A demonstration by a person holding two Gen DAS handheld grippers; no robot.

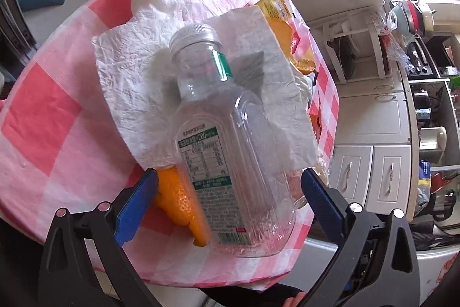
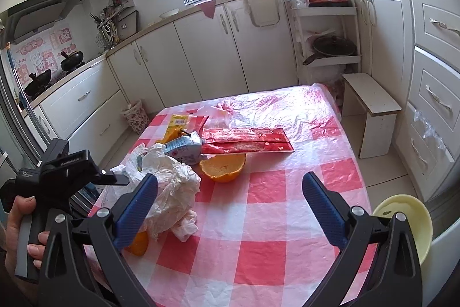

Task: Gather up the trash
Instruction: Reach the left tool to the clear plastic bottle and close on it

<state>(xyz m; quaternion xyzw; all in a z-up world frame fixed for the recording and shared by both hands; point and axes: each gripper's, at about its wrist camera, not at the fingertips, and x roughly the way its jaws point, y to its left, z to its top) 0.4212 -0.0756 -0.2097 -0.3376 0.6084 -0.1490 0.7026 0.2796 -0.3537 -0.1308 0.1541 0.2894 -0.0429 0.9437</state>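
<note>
Left wrist view: the clear plastic bottle point(image 1: 227, 140) lies on its side on the red-and-white checked tablecloth point(image 1: 57, 117), silver cap pointing away, base between the fingers of the left gripper point(image 1: 230, 202). Jaws stand wide apart; neither blue pad touches the bottle, so this gripper is released and grasps nothing. One flat paper napkin point(image 1: 138, 68) lies under the bottle's neck, partly covered by it. One orange peel piece point(image 1: 178, 200) is half hidden under the bottle's left side; a second orange scrap point(image 1: 304, 66) shows only as a sliver at the napkin's right edge. A yellow wrapper point(image 1: 274, 5) is cut off behind the napkin; its print is unreadable.

Right wrist view: the right gripper point(image 2: 230, 202) hangs above the cloth, jaws spread wide, empty. Counted on the table: one hollowed orange half point(image 2: 223, 167), one long red packet point(image 2: 247, 144), one small crushed carton point(image 2: 185, 151), one crumpled white plastic-and-tissue heap point(image 2: 169, 192), one small tissue wad point(image 2: 187, 226), one orange piece point(image 2: 138, 243) mostly hidden behind the left finger. One pale yellow bowl point(image 2: 408, 220) sits at the table's right edge, partly blocked by the right finger. The bottle cannot be seen from here
</note>
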